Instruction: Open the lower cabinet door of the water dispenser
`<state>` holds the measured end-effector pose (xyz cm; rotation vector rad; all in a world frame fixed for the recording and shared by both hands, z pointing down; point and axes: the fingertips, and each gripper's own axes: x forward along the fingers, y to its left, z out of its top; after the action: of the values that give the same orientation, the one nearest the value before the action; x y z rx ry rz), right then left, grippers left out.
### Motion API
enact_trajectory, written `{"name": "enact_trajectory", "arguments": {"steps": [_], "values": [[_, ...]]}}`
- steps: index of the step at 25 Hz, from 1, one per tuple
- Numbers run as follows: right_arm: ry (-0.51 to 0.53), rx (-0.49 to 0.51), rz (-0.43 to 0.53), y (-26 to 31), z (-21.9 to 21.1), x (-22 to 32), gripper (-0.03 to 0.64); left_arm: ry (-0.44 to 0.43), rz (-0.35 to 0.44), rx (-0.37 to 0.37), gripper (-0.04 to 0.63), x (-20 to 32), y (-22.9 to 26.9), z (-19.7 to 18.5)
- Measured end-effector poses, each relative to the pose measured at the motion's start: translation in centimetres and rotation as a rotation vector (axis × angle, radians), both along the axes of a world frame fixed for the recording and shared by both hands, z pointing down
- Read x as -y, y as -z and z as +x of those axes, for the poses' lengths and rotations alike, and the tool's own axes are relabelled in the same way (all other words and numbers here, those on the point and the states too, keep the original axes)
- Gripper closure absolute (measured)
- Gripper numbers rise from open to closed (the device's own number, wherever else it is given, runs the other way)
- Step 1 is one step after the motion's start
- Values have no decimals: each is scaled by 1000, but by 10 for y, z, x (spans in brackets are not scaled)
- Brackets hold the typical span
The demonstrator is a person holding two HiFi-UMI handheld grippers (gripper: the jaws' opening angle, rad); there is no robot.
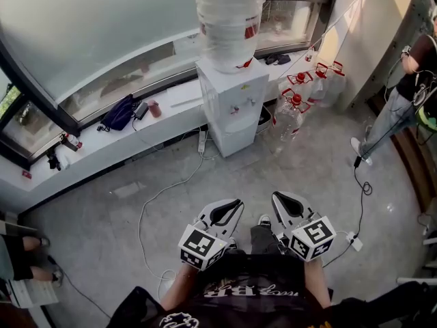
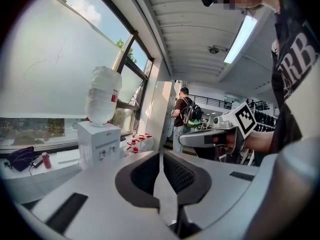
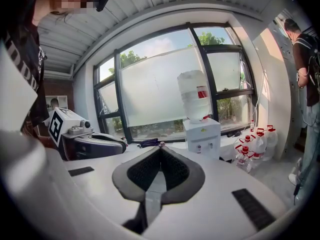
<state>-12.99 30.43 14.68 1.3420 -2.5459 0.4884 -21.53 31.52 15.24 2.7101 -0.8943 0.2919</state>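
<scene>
The white water dispenser (image 1: 231, 100) stands against the window ledge with a clear bottle (image 1: 228, 16) upside down on top. Its lower front door (image 1: 239, 134) sits flush with the body. Both grippers hang low in front of the person, well short of the dispenser. The left gripper (image 1: 238, 203) and the right gripper (image 1: 276, 197) each have their jaws together with nothing between them. In the left gripper view the dispenser (image 2: 99, 144) is far off to the left beyond the shut tips (image 2: 161, 155). The right gripper view has the dispenser (image 3: 202, 136) just right of its tips (image 3: 160, 145).
Several red-capped water jugs (image 1: 304, 93) stand right of the dispenser. A person (image 1: 408, 80) stands at the far right, and another's legs (image 1: 20, 257) are at the left edge. Cables (image 1: 158, 197) and a power strip (image 1: 202, 142) lie on the floor. A dark bag (image 1: 121, 113) rests on the ledge.
</scene>
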Motion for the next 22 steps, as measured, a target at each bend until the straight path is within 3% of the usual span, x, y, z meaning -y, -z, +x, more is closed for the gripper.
{"name": "enact_trajectory", "arguments": {"steps": [8,16,22], "values": [[43,66,-55,-29,31,57,601,41,-32,41,569,51,-20,31],[103,53,-51,-36,99,177,598,133,-44,59,569,166,-24,91],[125,51,-99,-69,157,247,595,142,-71,142,569,237,-39,147]]}}
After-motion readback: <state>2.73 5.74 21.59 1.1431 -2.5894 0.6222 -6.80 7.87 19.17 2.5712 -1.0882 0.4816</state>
